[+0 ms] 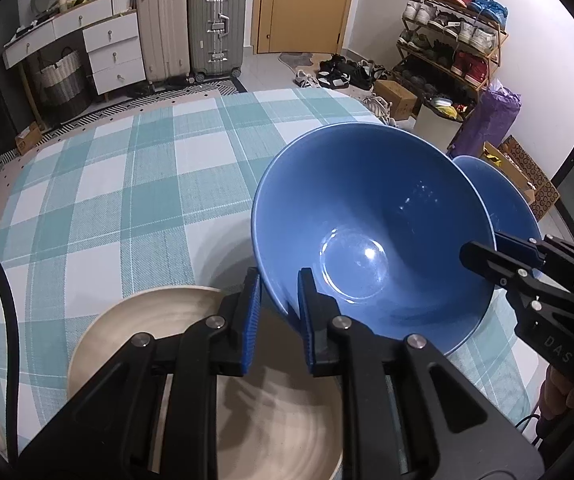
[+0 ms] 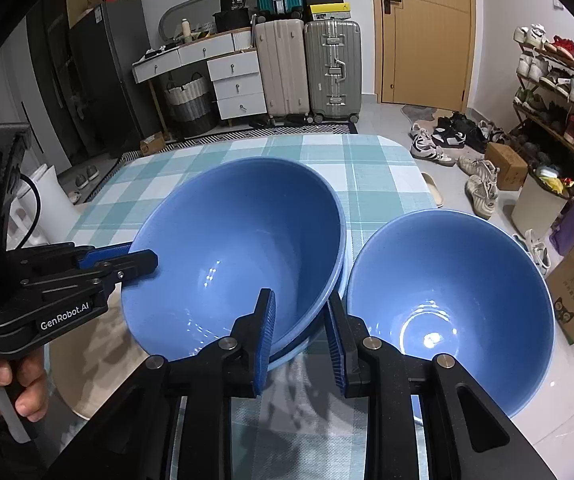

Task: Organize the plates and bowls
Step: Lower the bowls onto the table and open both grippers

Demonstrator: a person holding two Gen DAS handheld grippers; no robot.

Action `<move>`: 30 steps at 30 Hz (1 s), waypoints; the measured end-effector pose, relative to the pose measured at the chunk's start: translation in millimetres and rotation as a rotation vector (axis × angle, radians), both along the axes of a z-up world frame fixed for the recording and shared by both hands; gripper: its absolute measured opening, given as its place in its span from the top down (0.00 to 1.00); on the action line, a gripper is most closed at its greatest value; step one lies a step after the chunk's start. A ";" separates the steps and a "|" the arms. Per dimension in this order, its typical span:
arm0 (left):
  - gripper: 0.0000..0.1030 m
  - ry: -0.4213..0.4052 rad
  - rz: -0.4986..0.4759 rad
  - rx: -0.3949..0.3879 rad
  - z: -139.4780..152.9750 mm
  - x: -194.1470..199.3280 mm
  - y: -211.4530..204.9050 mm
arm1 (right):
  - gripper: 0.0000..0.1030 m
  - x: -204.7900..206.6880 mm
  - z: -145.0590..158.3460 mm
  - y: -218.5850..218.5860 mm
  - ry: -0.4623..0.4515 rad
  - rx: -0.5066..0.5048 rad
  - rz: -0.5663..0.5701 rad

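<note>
On the desk, covered with a checked cloth, much free room lies toward the far edge. The left tongs pinch the near rim of the tilted glossy blue bowl, above a beige plate. The right tongs clamp its opposite rim. A second blue bowl stands just beside, near the desk's right edge.

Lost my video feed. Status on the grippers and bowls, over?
Left gripper shut on big blue bowl rim, right gripper on opposite rim. Bowl sits nested in another. Second blue bowl alongside. Beige plate near left.
</note>
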State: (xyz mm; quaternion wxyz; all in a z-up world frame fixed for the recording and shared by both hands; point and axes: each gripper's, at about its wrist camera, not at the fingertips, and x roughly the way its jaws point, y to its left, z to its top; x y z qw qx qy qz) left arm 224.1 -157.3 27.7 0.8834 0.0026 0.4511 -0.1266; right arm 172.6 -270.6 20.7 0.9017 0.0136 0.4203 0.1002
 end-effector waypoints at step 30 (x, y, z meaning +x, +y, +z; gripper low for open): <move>0.65 0.038 -0.001 -0.040 -12.8 6.9 9.8 | 0.62 7.4 -10.7 12.7 -0.041 -0.164 0.003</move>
